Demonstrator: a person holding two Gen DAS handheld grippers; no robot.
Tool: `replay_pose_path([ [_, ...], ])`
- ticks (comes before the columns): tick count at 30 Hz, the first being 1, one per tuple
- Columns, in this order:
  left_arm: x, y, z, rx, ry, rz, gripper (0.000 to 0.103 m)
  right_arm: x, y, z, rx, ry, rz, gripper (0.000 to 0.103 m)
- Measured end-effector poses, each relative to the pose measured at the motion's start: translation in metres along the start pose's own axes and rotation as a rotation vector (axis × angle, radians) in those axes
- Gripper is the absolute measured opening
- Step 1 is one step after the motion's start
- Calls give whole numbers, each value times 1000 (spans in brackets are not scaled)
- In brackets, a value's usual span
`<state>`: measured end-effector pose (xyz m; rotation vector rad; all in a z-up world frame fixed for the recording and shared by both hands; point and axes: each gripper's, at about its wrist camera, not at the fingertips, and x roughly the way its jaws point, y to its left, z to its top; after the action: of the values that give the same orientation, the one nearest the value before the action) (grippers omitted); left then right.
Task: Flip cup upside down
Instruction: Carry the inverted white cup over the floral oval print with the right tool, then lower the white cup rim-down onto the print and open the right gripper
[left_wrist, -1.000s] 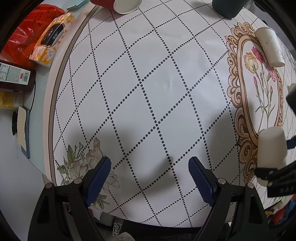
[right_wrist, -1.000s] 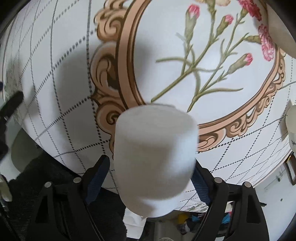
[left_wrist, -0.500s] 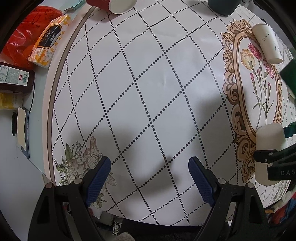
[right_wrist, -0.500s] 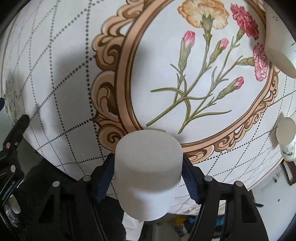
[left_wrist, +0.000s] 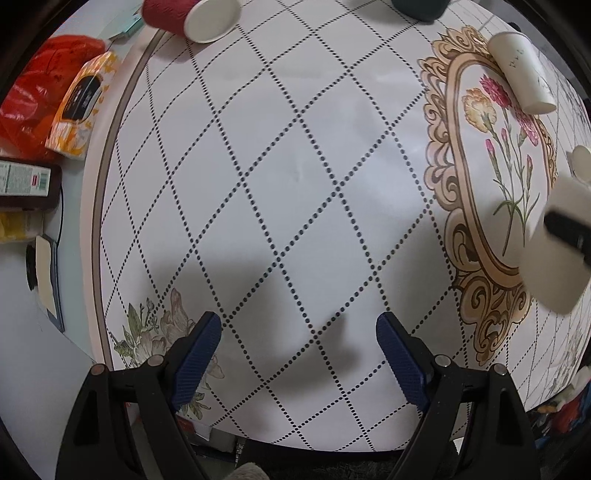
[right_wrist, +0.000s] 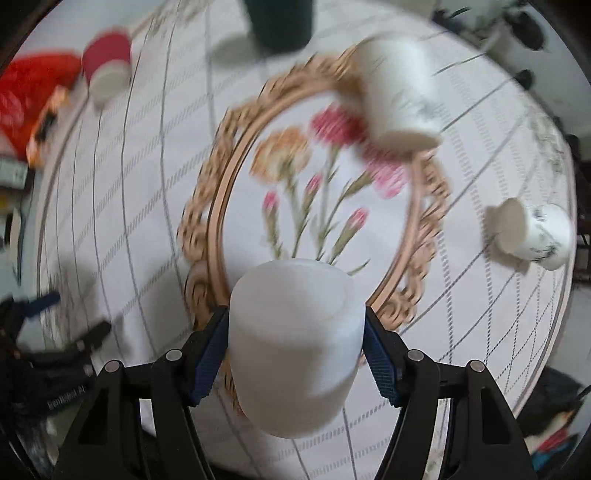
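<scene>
My right gripper (right_wrist: 295, 343) is shut on a plain white cup (right_wrist: 293, 343), held by its sides above the patterned tablecloth (right_wrist: 147, 192); its flat closed end faces the camera. The cup also shows in the left wrist view (left_wrist: 554, 254) at the right edge, tilted, with the right gripper's dark finger across it. My left gripper (left_wrist: 298, 352) is open and empty, low over the near edge of the table. The right wrist view is blurred by motion.
A tall white cup (left_wrist: 522, 70) lies on its side over the flower medallion (left_wrist: 495, 177). A red cup (left_wrist: 186, 14) lies at the far left, a dark green cup (right_wrist: 277, 22) stands at the back, a printed white cup (right_wrist: 532, 236) lies at right. Red bag (left_wrist: 33, 107), snack packet (left_wrist: 79, 107) and bottle (left_wrist: 26, 181) sit left.
My right gripper has closed on the white cup, lifted it and swung it, so its view now takes in the whole table. The left gripper has barely moved.
</scene>
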<state>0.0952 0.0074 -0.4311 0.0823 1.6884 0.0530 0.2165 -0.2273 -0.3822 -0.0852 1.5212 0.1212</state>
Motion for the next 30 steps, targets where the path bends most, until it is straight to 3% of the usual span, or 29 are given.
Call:
replay_pose_path([
  [5,-1,-3,13,20,9,-25,86,-18,-10,-12,104,-232,-25,71],
  [11,-7,-10,34,47,12,-18,86,-12,17,-31,117,-385,-60,71],
  [14,-10,-14,41,60,10,-17,86,-12,32,-42,112,-395,-68,71],
  [27,-28,-24,69,121,-22,-20,86,-2,34,-66,159,-324,-59,72],
  [28,-29,-25,71,125,-27,-20,86,-3,34,-67,165,-322,-65,75],
  [30,-35,-27,74,137,-42,-19,86,-7,34,-69,179,-314,-59,90],
])
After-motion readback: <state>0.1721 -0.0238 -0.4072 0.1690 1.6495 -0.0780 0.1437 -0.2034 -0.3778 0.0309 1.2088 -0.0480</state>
